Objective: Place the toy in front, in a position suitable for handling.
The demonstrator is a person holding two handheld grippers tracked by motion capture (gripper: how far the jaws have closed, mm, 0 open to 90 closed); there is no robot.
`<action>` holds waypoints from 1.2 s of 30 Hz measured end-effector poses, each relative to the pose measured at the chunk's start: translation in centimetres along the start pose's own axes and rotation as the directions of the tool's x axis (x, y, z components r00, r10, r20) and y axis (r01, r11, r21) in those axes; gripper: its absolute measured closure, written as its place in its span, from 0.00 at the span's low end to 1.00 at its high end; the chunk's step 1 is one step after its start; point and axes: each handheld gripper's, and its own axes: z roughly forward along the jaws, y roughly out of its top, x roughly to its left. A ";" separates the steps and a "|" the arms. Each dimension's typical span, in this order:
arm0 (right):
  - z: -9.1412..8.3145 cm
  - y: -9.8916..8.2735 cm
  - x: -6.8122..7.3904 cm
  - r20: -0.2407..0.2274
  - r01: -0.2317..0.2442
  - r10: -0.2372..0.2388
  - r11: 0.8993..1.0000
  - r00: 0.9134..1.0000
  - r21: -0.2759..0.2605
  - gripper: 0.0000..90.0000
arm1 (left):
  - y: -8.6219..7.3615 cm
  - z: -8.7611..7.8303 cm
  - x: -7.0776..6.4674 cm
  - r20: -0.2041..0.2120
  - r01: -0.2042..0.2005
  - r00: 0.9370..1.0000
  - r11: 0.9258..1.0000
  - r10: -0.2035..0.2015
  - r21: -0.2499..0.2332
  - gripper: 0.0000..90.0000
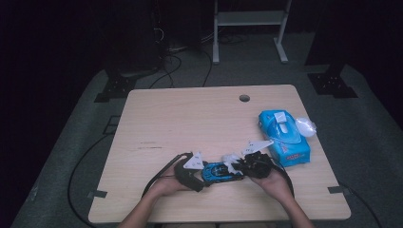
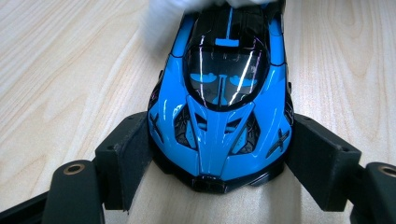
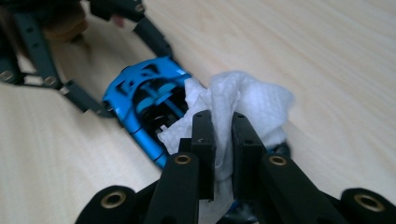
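Note:
A blue and black toy car [image 1: 219,172] stands on the wooden table [image 1: 190,118] near its front edge. My left gripper [image 2: 217,158] is shut on the car [image 2: 222,102], its pads [image 2: 135,154] pressing both sides of the nose. In the high view the left gripper [image 1: 204,175] is at the car's left end. My right gripper [image 3: 223,140] is shut on a crumpled white tissue [image 3: 243,105], which rests on the rear of the car [image 3: 144,102]. The right gripper [image 1: 240,166] and the tissue [image 1: 232,159] are at the car's right end.
A blue tissue box [image 1: 284,137] lies at the table's right side, with a crumpled white wad [image 1: 305,126] beside it. A round cable hole [image 1: 244,98] sits near the far edge. Cables trail from both grippers off the front edge.

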 end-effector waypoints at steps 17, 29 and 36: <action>1.6 1.0 -0.6 0.036 0.026 -0.027 0.998 0.999 0.049 0.91 | 0.0 -0.1 0.0 0.001 -0.004 1.000 1.000 0.004 0.004 0.28; 0.9 0.6 -1.0 0.028 0.003 -0.005 0.998 1.000 0.055 0.91 | 0.0 0.0 0.0 0.001 -0.004 1.000 1.000 0.004 -0.001 0.28; -0.7 -0.1 -1.3 0.040 -0.006 0.005 0.999 0.999 0.034 0.91 | -0.1 0.1 0.0 0.002 0.001 1.000 1.000 -0.001 -0.013 0.28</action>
